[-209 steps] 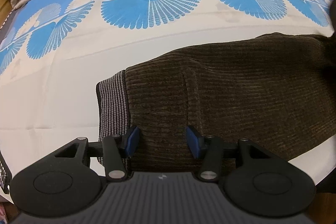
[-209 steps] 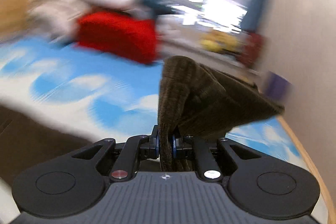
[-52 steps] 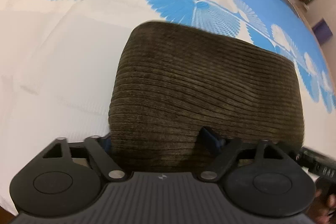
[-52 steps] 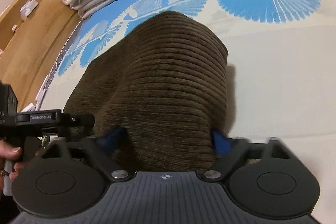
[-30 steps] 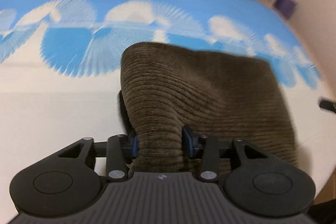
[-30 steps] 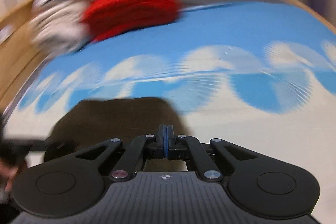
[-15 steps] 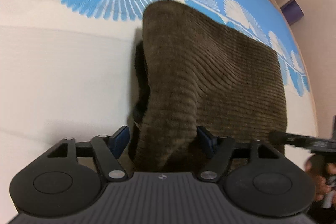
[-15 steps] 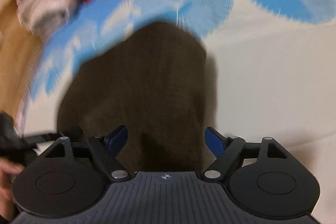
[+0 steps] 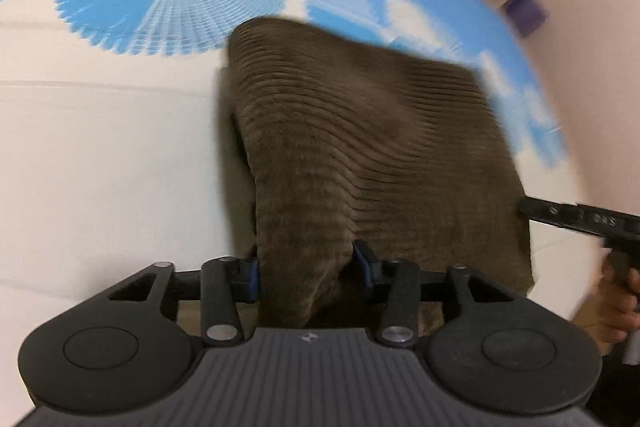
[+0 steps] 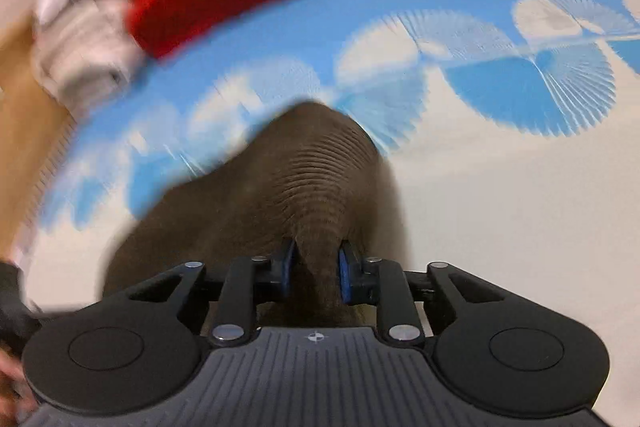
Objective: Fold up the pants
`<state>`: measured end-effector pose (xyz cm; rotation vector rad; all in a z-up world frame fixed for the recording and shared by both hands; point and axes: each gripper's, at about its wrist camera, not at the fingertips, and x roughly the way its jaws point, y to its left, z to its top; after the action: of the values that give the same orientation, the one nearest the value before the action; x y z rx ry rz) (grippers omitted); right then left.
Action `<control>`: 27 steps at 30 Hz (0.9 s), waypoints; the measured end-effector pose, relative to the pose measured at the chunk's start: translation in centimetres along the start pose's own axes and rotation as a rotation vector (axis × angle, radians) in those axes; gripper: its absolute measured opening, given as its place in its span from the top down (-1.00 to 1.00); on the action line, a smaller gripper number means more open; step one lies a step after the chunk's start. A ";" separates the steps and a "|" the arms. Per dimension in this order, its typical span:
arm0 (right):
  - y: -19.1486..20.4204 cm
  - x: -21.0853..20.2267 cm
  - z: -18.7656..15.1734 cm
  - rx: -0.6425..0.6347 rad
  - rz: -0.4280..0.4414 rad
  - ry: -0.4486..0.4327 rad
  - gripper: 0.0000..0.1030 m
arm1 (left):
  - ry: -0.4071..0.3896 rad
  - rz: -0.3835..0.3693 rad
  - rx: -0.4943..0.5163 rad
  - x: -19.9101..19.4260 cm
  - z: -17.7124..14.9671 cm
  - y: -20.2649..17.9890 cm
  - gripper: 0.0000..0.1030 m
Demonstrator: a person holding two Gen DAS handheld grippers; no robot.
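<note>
Closing on a bunched near edge of the pants (image 9: 360,147), which lie folded on the bedspread (image 9: 100,167), both the left claw (image 9: 306,269) and right claw (image 10: 316,277) pinch cloth; uneven layers may slip and skew the fold.
</note>
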<state>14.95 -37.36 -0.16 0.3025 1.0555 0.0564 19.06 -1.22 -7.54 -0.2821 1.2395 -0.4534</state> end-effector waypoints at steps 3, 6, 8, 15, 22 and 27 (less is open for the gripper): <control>0.0 1.3 -1.1 -0.051 -0.123 0.059 0.27 | -0.044 0.067 0.067 -1.1 0.1 -1.2 -0.15; 0.1 -0.3 -1.0 -0.084 -0.159 -0.016 0.25 | -0.119 0.136 0.095 -3.1 -0.1 -1.4 -0.17; 0.4 -1.6 -1.4 -0.137 -0.127 -0.079 0.25 | -0.172 0.177 0.146 -4.2 -0.2 -1.9 -0.09; 3.2 -2.8 -4.0 -0.418 0.010 -0.104 0.25 | -0.276 0.078 0.403 -5.9 -2.3 -5.0 0.36; 3.6 1.3 -5.7 -0.613 -0.088 0.181 0.22 | 0.041 0.202 0.618 0.3 -5.4 -6.8 0.35; 4.0 -0.9 -2.5 -0.486 -0.024 -0.010 0.20 | -0.082 0.207 0.535 -1.4 -3.8 -7.2 0.35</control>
<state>12.71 -33.18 0.53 -0.1499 1.0016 0.2842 13.81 -6.70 -4.32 0.2784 1.0112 -0.5681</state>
